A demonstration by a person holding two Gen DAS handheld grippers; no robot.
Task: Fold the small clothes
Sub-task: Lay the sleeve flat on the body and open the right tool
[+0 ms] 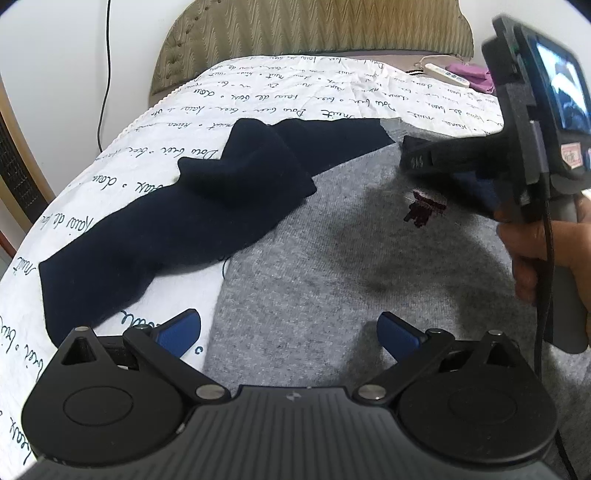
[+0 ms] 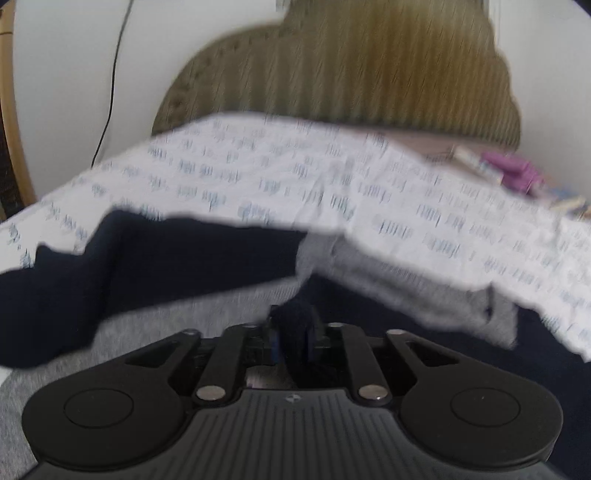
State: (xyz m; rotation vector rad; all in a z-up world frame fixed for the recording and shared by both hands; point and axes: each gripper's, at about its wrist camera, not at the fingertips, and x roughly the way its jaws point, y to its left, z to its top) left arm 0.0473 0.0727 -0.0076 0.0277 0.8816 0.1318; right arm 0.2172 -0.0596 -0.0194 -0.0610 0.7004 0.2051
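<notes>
A grey sweater (image 1: 332, 258) with navy sleeves lies flat on the bed, a dark red emblem (image 1: 424, 208) on its chest. Its left navy sleeve (image 1: 177, 221) lies rumpled across the cover. My left gripper (image 1: 288, 328) is open above the sweater's near edge, with nothing between its blue pads (image 1: 181, 328). A hand holds my right gripper (image 1: 410, 157) over the sweater's upper right part. The blurred right wrist view shows my right gripper (image 2: 295, 332) nearly closed, a bunch of navy fabric (image 2: 295, 321) sitting between its pads. The grey body (image 2: 166, 314) spreads below.
The bed cover (image 1: 258, 96) is white with dark script. An olive headboard (image 1: 314, 29) stands against the wall behind. A white remote (image 1: 447, 74) and a purple cloth (image 1: 471, 72) lie at the far right. A black cable (image 1: 105, 74) hangs down the wall at left.
</notes>
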